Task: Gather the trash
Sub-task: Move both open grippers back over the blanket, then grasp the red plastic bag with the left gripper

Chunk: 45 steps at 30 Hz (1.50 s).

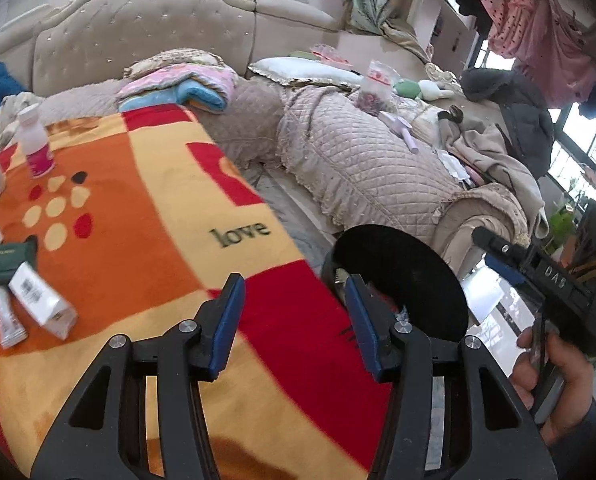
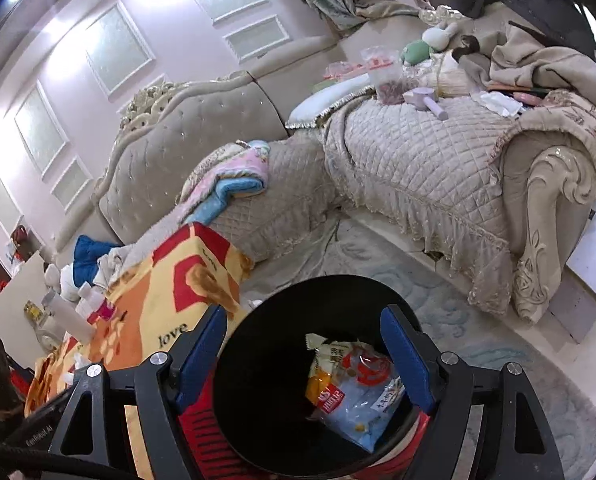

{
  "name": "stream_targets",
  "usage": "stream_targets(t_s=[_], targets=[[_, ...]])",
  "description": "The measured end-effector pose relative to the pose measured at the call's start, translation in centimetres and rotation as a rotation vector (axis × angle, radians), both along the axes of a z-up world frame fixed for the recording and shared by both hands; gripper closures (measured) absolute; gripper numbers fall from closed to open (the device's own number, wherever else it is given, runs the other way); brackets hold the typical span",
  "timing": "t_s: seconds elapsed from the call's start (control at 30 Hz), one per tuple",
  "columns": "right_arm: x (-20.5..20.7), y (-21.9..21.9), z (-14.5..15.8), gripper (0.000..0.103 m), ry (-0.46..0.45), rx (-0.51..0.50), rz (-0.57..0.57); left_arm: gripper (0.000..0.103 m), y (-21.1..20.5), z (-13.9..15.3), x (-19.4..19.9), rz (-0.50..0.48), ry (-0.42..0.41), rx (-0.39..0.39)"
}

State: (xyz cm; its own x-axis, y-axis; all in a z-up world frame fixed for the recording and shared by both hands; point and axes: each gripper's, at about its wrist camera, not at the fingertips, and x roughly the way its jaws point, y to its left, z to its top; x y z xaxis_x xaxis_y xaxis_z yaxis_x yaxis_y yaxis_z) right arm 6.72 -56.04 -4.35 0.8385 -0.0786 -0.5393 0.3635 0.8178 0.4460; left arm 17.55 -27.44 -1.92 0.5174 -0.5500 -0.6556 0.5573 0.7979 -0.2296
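With a snack wrapper [image 2: 353,384] already lying in the black bin [image 2: 258,360] right under my right gripper [image 2: 303,364], both jaws spread and empty, I judge collection partly done: my left gripper [image 1: 294,324] has a white packet [image 1: 42,300] and tube [image 1: 8,318] waiting far left on the blanket-covered desk [image 1: 146,200].

I'm getting bright daylight from the windows [image 1: 577,160], glare washing the wall panels [image 2: 58,60], motion-soft blanket [image 1: 138,200], and heavy fisheye bending with dark corners.
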Motion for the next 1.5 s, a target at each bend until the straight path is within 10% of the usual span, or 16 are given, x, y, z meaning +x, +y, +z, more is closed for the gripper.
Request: stream_targets(t_s=[0.37, 0.73, 1.03, 1.23, 1.5], targets=[[2.5, 10.1, 3.0, 0.026, -0.075, -0.233, 0.222, 0.043, 11.1, -0.3, -0.3, 0.203, -0.038, 0.014], [6.2, 17.8, 2.0, 0.026, -0.062, -0.313, 0.408, 0.028, 26.4, -0.6, -0.4, 0.631, -0.057, -0.009], [7.2, 20.3, 1.5, 0.026, -0.066, -0.303, 0.455, 0.029, 25.8, -4.4, 3.4, 0.670, 0.059, 0.069], [9.3, 23.8, 0.9, 0.026, -0.064, -0.292, 0.560, 0.064, 27.1, -5.2, 2.3, 0.654, 0.061, 0.048], [13.9, 30.8, -1.5, 0.026, 0.002, -0.315, 0.798, 0.065, 27.2, -5.0, -0.8, 0.419, -0.031, -0.097]])
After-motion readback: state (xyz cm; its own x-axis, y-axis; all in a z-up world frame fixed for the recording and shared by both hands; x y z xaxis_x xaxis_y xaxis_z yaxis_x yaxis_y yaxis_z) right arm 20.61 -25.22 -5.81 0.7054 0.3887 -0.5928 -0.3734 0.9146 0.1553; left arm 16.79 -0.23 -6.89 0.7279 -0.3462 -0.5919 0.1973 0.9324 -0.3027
